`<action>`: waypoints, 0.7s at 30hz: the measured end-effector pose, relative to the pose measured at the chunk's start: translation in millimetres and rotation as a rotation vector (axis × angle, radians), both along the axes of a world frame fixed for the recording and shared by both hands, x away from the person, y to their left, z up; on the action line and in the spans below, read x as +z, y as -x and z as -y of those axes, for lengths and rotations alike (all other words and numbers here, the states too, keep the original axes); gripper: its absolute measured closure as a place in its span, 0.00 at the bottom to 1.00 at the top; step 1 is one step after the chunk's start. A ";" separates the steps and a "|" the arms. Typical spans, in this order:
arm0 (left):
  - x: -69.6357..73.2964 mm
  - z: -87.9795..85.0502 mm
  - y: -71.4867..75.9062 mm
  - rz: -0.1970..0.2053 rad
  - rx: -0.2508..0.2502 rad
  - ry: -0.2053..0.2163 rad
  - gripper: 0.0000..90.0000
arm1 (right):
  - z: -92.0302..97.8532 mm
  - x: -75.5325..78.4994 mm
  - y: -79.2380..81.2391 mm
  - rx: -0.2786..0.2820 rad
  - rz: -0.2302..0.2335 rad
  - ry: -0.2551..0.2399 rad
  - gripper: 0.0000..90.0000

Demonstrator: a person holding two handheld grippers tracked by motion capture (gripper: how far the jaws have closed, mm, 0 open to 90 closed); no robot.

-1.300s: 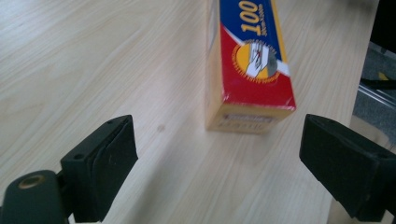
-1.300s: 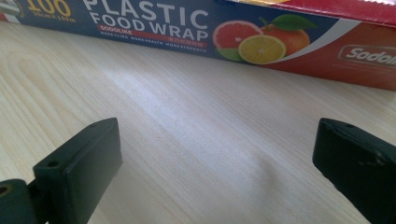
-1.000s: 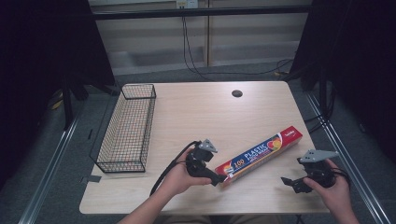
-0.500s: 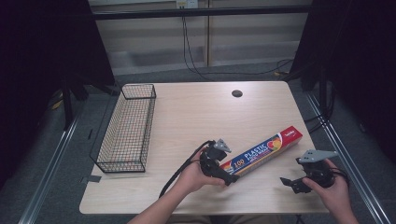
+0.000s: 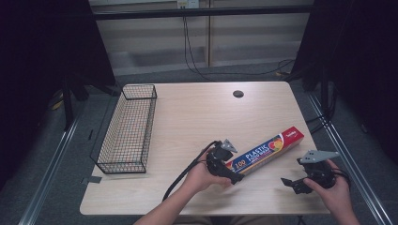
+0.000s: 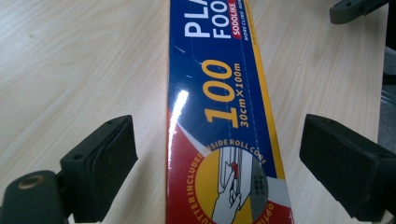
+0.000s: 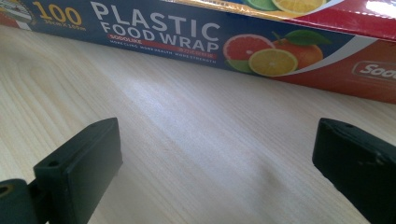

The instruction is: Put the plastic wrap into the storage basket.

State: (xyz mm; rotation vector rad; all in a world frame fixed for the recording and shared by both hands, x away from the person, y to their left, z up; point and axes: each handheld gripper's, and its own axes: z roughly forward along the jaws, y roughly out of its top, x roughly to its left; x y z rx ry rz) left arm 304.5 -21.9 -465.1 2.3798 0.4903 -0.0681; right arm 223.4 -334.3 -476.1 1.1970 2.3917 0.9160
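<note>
Left tongs (image 6: 215, 154) released astride plastic wrap box (image 6: 219, 107); right tongs (image 7: 215, 163) released nearby.

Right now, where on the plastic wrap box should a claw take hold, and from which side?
Grip the plastic wrap box across its narrow width near the "100" end, coming along its length from the person's side. It lies flat on the table, long and slim, and the open left claw already straddles that end with a jaw on each long side.

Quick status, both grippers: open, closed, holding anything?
Left gripper: open, jaws either side of the plastic food wrap box, not clamped on it.
Right gripper: open, holding nothing, over bare table beside the box.
</note>
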 end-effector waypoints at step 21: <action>4.7 -13.7 -7.3 -0.023 -0.013 -0.112 0.44 | 0.8 0.3 1.8 -0.012 -0.012 -0.003 0.01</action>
